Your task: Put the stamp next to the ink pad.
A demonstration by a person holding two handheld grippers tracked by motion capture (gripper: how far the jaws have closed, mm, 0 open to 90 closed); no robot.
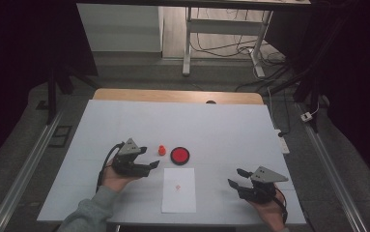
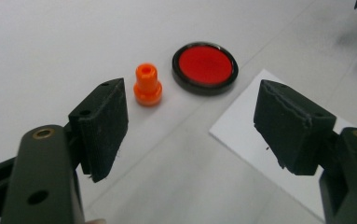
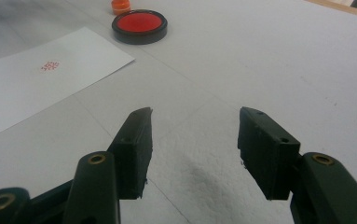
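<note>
A small orange stamp (image 1: 162, 150) stands upright on the white table, just left of a round black ink pad with a red centre (image 1: 179, 155). In front of them lies a white sheet of paper (image 1: 178, 190) bearing a small red mark (image 1: 177, 186). My left gripper (image 1: 149, 158) is open and empty, held a little left of the stamp; in the left gripper view the stamp (image 2: 147, 85) and the ink pad (image 2: 205, 68) lie beyond its fingers. My right gripper (image 1: 236, 177) is open and empty at the table's front right, pointing toward the ink pad (image 3: 139, 25) and the paper (image 3: 41, 79).
The white table cover (image 1: 231, 130) has a wooden edge (image 1: 173, 95) at the back. A white power strip (image 1: 282, 143) hangs by the right edge. Desk legs and cables stand on the floor beyond.
</note>
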